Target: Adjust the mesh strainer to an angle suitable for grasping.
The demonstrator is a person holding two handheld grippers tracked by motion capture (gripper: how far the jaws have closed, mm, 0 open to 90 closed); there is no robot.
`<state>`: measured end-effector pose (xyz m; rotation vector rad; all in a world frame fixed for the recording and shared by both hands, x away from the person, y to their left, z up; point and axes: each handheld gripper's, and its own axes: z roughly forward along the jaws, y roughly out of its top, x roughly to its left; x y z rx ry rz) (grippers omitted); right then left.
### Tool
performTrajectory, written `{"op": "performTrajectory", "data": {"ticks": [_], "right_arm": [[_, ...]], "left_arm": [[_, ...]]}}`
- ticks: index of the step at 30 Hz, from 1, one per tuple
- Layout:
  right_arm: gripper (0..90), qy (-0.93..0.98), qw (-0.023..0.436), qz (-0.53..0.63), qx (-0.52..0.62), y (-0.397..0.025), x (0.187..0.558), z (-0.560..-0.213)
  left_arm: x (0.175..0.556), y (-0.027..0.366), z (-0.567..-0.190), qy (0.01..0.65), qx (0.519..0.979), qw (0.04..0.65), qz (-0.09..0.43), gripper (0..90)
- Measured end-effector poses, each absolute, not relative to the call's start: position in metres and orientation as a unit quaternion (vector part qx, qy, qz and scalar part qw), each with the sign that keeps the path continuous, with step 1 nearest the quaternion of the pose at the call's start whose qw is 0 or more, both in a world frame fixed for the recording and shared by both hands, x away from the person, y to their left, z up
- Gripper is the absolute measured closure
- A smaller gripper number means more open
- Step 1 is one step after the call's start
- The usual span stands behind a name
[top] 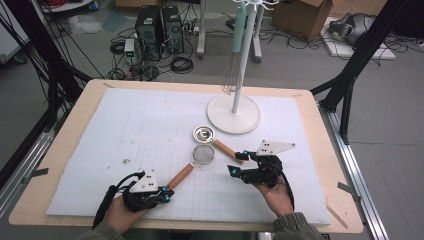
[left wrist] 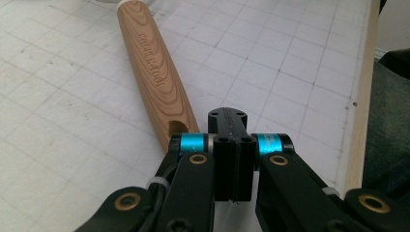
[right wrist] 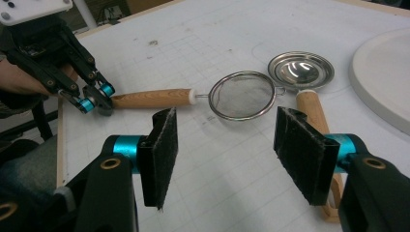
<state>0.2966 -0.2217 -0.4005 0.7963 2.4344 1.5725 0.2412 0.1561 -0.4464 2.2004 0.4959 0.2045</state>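
Observation:
A mesh strainer (top: 203,154) with a wooden handle (top: 180,176) lies on the white mat, and a small steel ladle (top: 204,133) with its own wooden handle (top: 227,150) lies just behind it. My left gripper (top: 166,194) is shut with nothing between its jaws. Its tip rests beside the end of the strainer handle (left wrist: 152,77). My right gripper (right wrist: 232,145) stands open above the mat, facing the strainer (right wrist: 241,95) and the ladle bowl (right wrist: 300,69). The ladle handle (right wrist: 313,112) runs down behind its right pad (right wrist: 302,150).
A white stand with a round base (top: 234,114) rises at the back of the mat, and a whisk (top: 231,75) hangs from it. The mat (top: 140,125) covers most of the wooden table. Its front edge (left wrist: 360,125) is close to my left gripper.

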Motion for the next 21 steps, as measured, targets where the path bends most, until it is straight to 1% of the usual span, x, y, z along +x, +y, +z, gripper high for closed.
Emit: {"op": "performTrajectory", "data": {"ticks": [21], "right_arm": [[45.3, 0.812, 0.063, 0.520, 0.257, -0.221, 0.297, -0.401]], "left_arm": [[0.248, 0.168, -0.447, 0.214, 0.878, 0.418, 0.096, 89.4]]}}
